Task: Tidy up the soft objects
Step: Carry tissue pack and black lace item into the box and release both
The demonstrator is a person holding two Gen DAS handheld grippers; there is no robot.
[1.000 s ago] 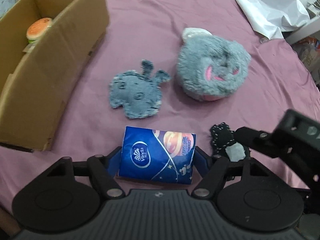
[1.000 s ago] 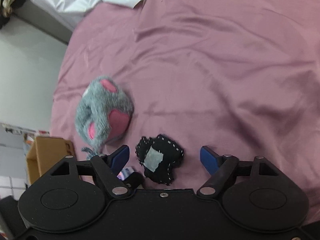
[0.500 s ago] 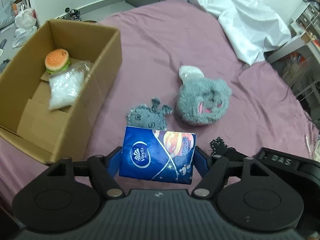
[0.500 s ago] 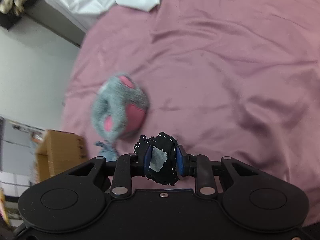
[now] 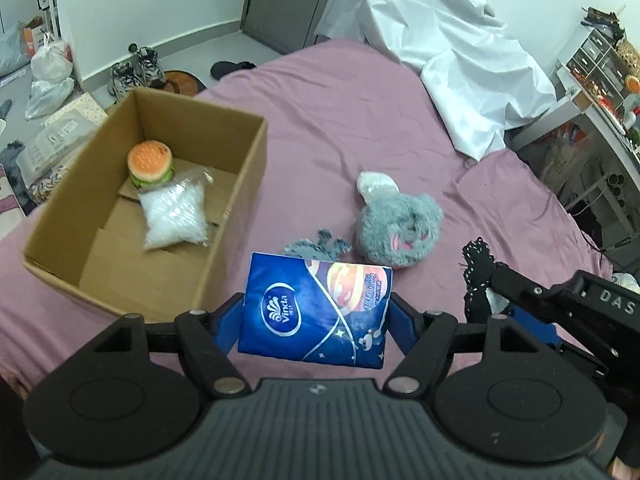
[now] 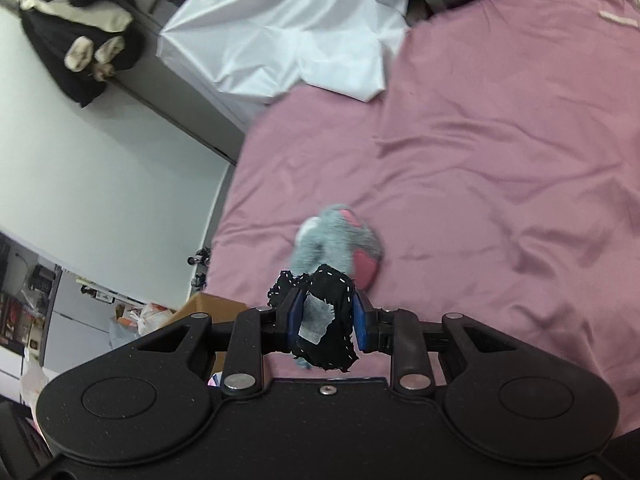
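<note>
Above the pink bed (image 5: 360, 128), my left claw (image 5: 316, 316) clasps a blue tissue pack (image 5: 316, 308) across its width, while my right claw (image 6: 326, 320) is clenched on a small black stitched fabric toy (image 6: 324, 320), both held clear of the sheet. The cardboard box (image 5: 236, 216), already holding a burger toy (image 5: 150, 164) and a clear bag of white filling (image 5: 176, 216), sits to the left. To do this step well, I judge each load should clear the box's near wall before release, the claws going in one at a time. On the bed between them lie a fluffy grey plush (image 5: 400, 232) and a flat grey toy (image 5: 320, 242); a white sheet (image 5: 452, 60) is bunched at the far end.
</note>
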